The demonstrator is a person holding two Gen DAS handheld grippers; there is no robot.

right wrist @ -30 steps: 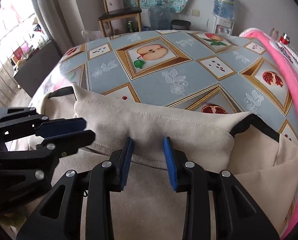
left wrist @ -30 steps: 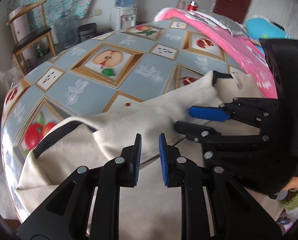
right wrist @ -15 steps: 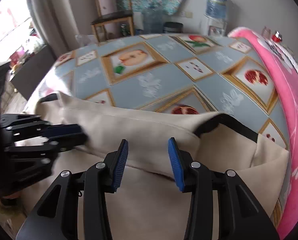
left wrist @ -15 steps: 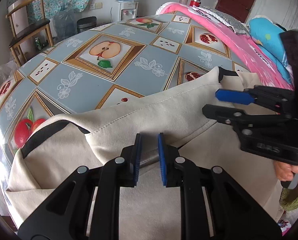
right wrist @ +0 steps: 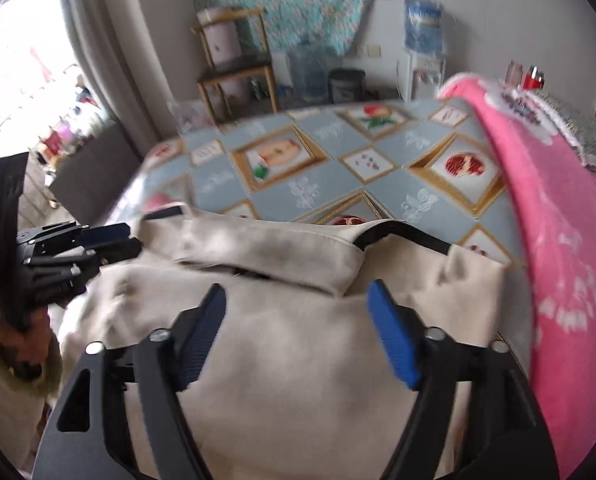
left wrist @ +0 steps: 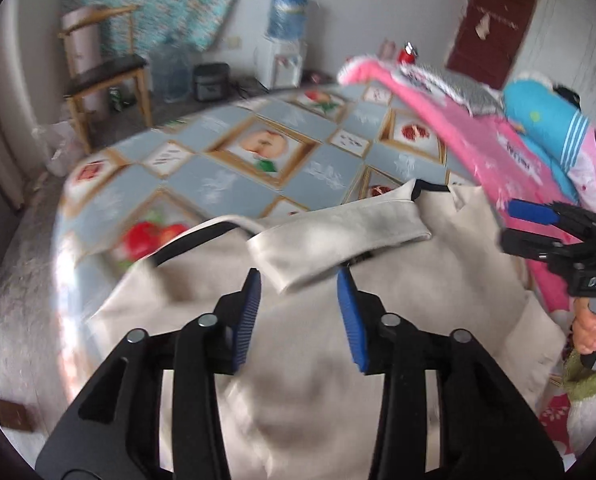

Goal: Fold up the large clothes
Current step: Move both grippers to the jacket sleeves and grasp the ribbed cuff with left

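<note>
beige garment (left wrist: 330,340) lies spread over the near part of the fruit-patterned tablecloth (left wrist: 226,176), its black-trimmed edges (right wrist: 402,234) toward the far side, and a folded band (left wrist: 338,240) of the same cloth lies doubled back across its middle; a pink blanket (right wrist: 558,240) runs along one side, touching the garment's edge; the left gripper (left wrist: 300,316) hovers above the cloth, its jaws having just been opening, blue pads (left wrist: 248,312) apart with only the loose corner of the band showing between them and nothing pinched; the right gripper (right wrist: 298,336) has likewise just been opening, fingers spread wide over bare cloth, gripping nothing; both views are smeared, so fine contact is hard to read; judged from this, a fold has been laid and released; the risk from here is that the band, lying uneven and puckered at its near corner, springs or slides back, since nothing pins it; a pad could also snag that loose corner on the way off and drag the fold askew; the blanket crowding the edge may catch the next fold.
</note>
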